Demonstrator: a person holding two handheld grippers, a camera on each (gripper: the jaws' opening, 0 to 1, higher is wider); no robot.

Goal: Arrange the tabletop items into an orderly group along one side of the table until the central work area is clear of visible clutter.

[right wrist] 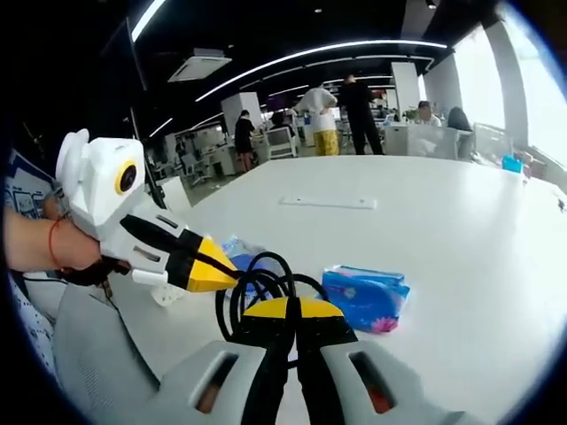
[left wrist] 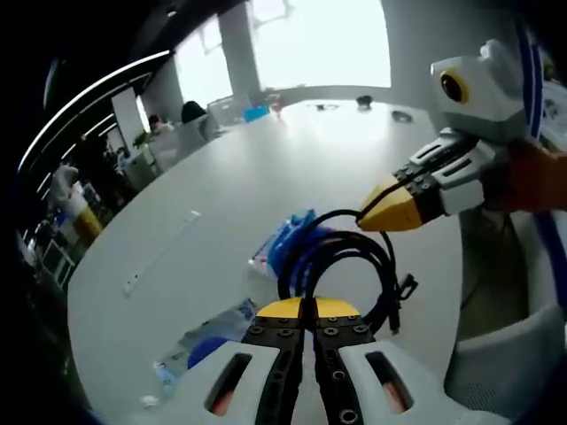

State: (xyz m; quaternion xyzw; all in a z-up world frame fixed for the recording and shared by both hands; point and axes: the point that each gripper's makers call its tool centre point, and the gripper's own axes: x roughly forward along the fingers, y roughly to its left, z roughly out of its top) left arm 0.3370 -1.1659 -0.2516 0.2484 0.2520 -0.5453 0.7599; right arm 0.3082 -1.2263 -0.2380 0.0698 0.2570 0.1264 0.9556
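Both grippers are in on the black cable [left wrist: 341,266], and this is where it could get messy. The left gripper [left wrist: 307,308] has its jaws pressed together, yellow tips meeting with no gap, right at the near side of the coil; whether a strand is pinched between them I cannot tell. The right gripper [left wrist: 390,208] comes in from the side, jaws together too, tip touching a loop at the top of the coil, and again a real grip is not clear.

The risk: the coil is loose, with loops splaying and a plug end dangling toward the near edge of the table [left wrist: 266,168]. Lift on one strand and the rest may uncoil, drag across the table, or slide off that edge. Two grippers pulling different loops could tangle it or tug it out of either hold.

Just beyond the coil lies the blue pack [right wrist: 365,297], touching or nearly touching the cable in the left gripper view, so a dragged loop could sweep it along. A clear bottle [left wrist: 208,341] lies beside the left jaws, near that edge, and could roll if nudged.
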